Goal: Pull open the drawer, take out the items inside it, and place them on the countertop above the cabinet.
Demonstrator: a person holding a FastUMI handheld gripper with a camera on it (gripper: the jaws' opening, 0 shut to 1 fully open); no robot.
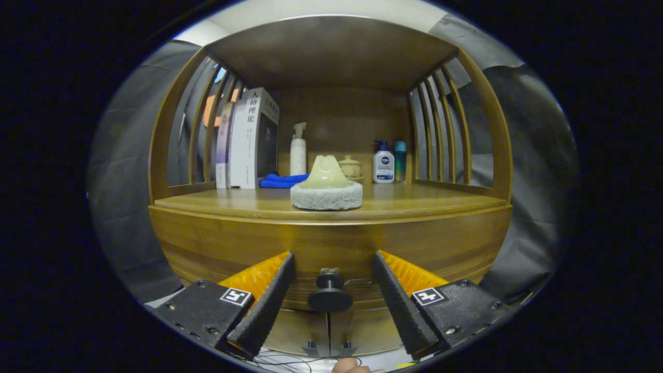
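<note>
Claw [330, 267] spread wide, both ribbed fingers [269, 300] angled outward, gripping nothing. Between the fingers, touching neither: small round dark drawer knob [330, 295] on the curved front of the wooden drawer [331, 248]. Drawer front flush with the honey-coloured wooden cabinet [207, 243], closed as far as can be seen. Fingertips stopped just short of that front, one to each side of the knob. Low between the fingers, at the very bottom, part of a person's finger [351, 368] beside some thin wires [285, 360].

Above and just beyond the fingertips: wooden worktop [414, 199] over the drawer, roofed by a wooden shelf board and fenced on both sides by curved slats. Straight ahead, near the worktop's front edge: round scrubbing pad with a pale cream cone-shaped handle and a grey fuzzy base [326, 186], standing upright. Behind it and to the left: folded blue cloth [282, 181], lying flat. Further left: row of upright books with pale and dark spines [248, 140], against the left slats. At the back wall, left of centre: white pump bottle [298, 150]. Just behind the pad, partly hidden: small beige lidded ceramic jar [350, 167]. To the right of that: white bottle with a blue pump cap [383, 161], and right beside it a slim teal bottle [400, 160].

Beyond the cabinet on both sides: grey cloth backdrop [533, 171].
</note>
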